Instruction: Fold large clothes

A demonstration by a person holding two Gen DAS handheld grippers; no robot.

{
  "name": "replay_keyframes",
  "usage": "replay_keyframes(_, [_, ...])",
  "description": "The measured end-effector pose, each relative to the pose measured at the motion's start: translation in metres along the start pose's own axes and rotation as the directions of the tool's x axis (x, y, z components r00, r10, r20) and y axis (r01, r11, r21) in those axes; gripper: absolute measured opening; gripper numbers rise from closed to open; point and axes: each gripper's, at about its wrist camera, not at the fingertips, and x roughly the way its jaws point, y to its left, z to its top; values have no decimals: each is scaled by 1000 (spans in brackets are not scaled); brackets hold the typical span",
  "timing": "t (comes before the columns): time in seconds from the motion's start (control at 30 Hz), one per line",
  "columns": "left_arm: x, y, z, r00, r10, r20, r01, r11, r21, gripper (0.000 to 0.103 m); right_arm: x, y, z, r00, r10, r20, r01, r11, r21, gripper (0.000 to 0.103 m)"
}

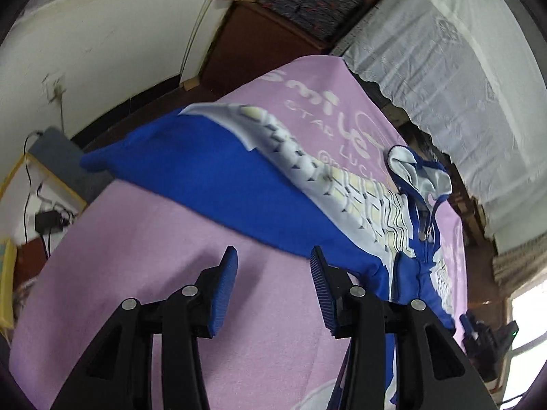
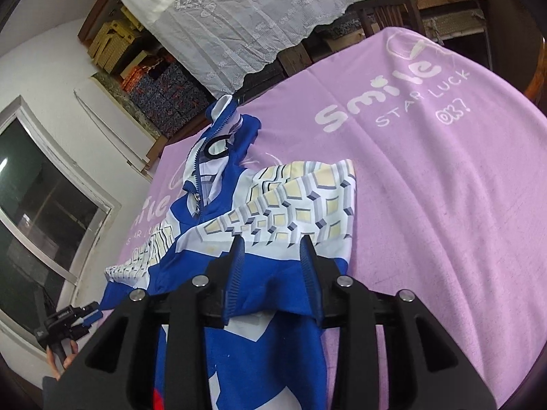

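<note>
Pink blanket (image 2: 427,177) covers your table, a lace-draped shelf (image 2: 256,17) behind it. Your blue jacket (image 2: 273,212) lies spread there. Both your left gripper (image 1: 273,256) and right gripper (image 2: 271,242) hang parted, gripping nothing.

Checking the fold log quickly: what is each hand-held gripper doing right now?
Left hand-held gripper: open, holding nothing.
Right hand-held gripper: open, over the jacket, not gripping it.
</note>
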Motion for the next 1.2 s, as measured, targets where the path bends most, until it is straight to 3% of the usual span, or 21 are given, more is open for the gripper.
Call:
replay_keyframes(0.13, [15,4,-1,999,-32,-22,31,996,-80,44,-1,-11,0,1000,14,-4,-14,998,59,39])
replay_keyframes(0.3, [17,12,8,997,-20,80,37,976,-213,50,0,-18,1,1000,17,-3,-16,995,96,39])
replay_keyframes(0.4, [14,20,8,987,-5,163,59,944,-325,50,1,-19,1,1000,19,-8,-18,994,103,40])
replay_keyframes(0.5, [3,27,8,970,80,230,18,918,-396,49,1,-19,1,1000,17,-5,-16,994,104,40])
replay_keyframes(0.57, [-5,33,13,959,94,269,17,923,-383,48,1,-20,2,1000,16,-3,-16,994,108,40])
replay_keyframes(0.7, [-5,34,26,961,82,264,15,938,-347,44,1,-21,1,1000,22,-5,-22,993,115,41])
replay_keyframes(0.83, [-6,47,31,965,69,251,33,925,-379,25,0,-20,0,1000,15,-4,-15,994,108,41])
replay_keyframes(0.9, [-3,55,31,969,82,234,18,918,-397,7,0,-21,1,1000,13,-5,-12,993,116,41])
replay_keyframes(1.07, [0,59,31,977,76,202,6,926,-378,3,-1,-24,1,1000,9,0,-9,992,127,41])
replay_keyframes(1.2, [-12,35,30,966,149,212,-91,961,-260,3,-1,-25,1,1000,11,-1,-11,991,130,41])
